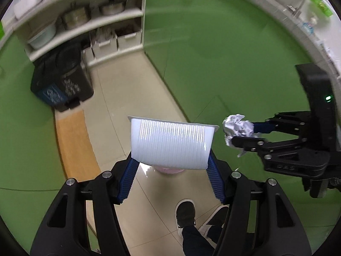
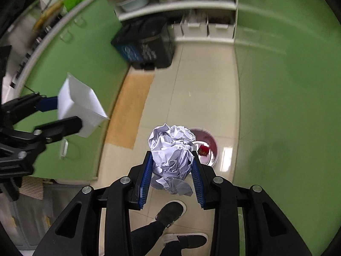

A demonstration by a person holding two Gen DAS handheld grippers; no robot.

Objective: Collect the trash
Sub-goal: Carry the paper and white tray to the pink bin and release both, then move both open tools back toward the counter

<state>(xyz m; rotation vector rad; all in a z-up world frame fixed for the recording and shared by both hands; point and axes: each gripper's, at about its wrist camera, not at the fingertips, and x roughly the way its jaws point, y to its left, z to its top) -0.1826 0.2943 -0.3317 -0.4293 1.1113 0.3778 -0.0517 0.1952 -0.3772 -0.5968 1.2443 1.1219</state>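
My left gripper is shut on a white ribbed plastic container and holds it in the air above the floor; it also shows at the left of the right wrist view. My right gripper is shut on a crumpled ball of white paper, which also shows in the left wrist view. A round pink-red bin stands on the floor just beyond the paper ball, with a small red item inside. In the left wrist view only the bin's pink rim peeks out under the container.
Green cabinet fronts line both sides of a narrow tiled floor. A black pedal bin stands at the far end below shelves with pots. A wooden floor strip runs on the left. The person's shoes are below.
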